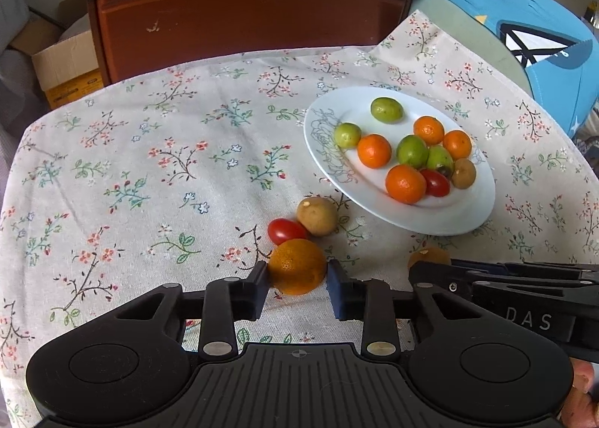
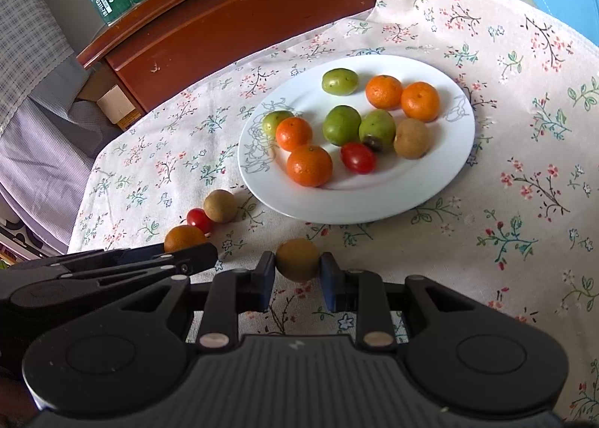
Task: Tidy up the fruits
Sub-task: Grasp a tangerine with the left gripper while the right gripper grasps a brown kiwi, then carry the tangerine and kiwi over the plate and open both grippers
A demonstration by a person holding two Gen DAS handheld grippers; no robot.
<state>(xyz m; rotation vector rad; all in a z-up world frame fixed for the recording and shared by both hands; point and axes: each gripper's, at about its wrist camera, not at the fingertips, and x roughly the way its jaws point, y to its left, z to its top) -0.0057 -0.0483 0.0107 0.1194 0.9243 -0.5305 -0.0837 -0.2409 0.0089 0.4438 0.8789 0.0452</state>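
Note:
A white plate [image 1: 374, 203] [image 2: 359, 203] on the floral cloth holds several oranges, green fruits, a cherry tomato and a brown fruit. My left gripper [image 1: 297, 274] has its jaws around a small orange [image 1: 297, 267] lying on the cloth; the left pad touches it, the right shows a thin gap. That orange also shows in the right wrist view [image 2: 183, 237]. Beyond it lie a cherry tomato [image 1: 286, 230] [image 2: 199, 220] and a brown fruit [image 1: 317, 215] [image 2: 221, 205]. My right gripper [image 2: 297, 266] is shut on another brown fruit [image 2: 297, 259] [image 1: 428, 255], just short of the plate.
A dark wooden cabinet [image 1: 243, 16] stands behind the table. A cardboard box [image 1: 67, 68] sits on the floor at the left and a blue cushion [image 1: 524, 23] at the right. The cloth [image 1: 149, 166] hangs over the table's left edge.

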